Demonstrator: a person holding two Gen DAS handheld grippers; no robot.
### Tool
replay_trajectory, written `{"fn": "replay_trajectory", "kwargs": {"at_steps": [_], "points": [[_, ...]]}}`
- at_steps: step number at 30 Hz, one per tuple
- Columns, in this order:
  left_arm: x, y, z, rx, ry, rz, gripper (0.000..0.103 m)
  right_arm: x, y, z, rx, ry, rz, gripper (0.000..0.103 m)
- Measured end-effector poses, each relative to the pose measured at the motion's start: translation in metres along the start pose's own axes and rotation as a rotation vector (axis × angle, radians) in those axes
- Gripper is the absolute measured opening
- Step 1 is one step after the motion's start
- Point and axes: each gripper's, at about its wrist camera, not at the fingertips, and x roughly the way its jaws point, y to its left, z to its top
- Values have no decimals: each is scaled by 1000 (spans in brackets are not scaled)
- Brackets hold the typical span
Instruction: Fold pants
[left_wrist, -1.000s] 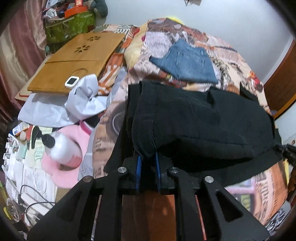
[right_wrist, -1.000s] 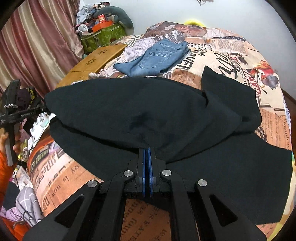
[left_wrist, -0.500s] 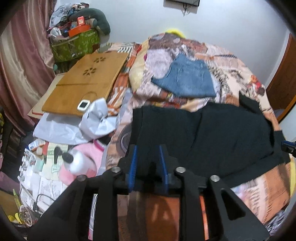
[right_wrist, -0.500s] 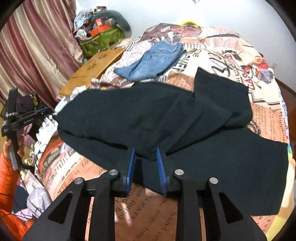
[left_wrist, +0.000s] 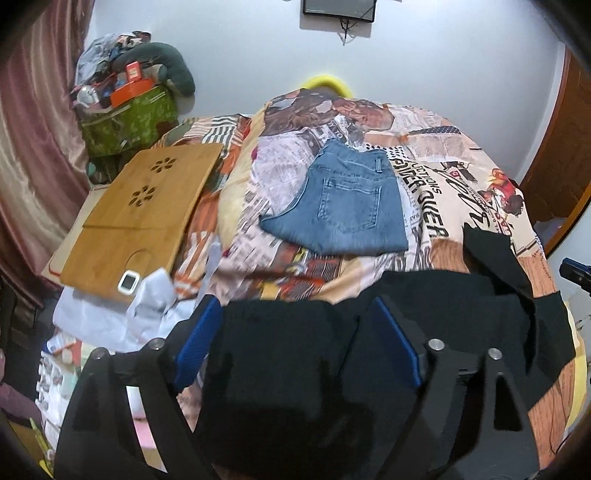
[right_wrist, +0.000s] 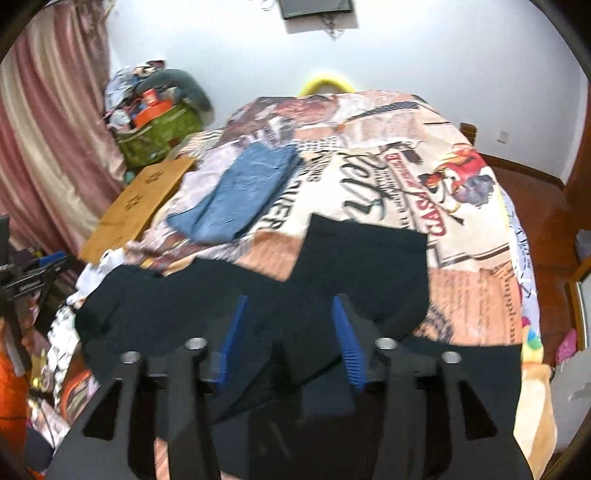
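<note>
Two views. From my left gripper (left_wrist: 295, 339), jaws opening and gripping nothing, the black pants (left_wrist: 443, 325) lie just in front of the jeans (left_wrist: 347, 206). My right gripper (right_wrist: 288, 332) is opening too, pads clear of the pants (right_wrist: 369, 258) below.

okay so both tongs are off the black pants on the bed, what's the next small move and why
Probably move the right tongs to the black pants' far flap that juts toward the headboard and grip its edge. Both tongs, left tongs included, are opening with no cloth pinched, and that flap lies uneven past the rest of the fold.
</note>
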Motion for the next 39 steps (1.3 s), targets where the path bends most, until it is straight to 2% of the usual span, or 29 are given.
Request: {"fn": "replay_trajectory", "kwargs": {"at_steps": [5,15,22,27,28,30,32,34,36,39], "points": [[32,-18,21,24,26,11,88,36,-14,19,4,43,-13,53],[90,-49,38,62,103,7,88,126,-20,56,-33,171,7,53],[110,-65,39,98,124,1,88,180,-26,65,-11,250,-16,53],[118,-72,37,112,137,-9,88,197,-32,64,22,270,-12,53],[118,-73,37,115,138,-9,88,195,-32,64,20,261,-9,51],[119,-75,36,119,140,-6,88,192,-32,64,13,251,-7,42],[118,-76,36,120,139,-3,88,191,-31,65,14,253,12,25],[114,-77,35,118,138,-5,88,190,-26,65,1,246,3,16],[109,-79,35,118,132,-7,88,185,-20,64,-32,230,-28,13],[95,-81,34,126,113,-19,88,179,-23,66,-18,213,-25,9]]}}
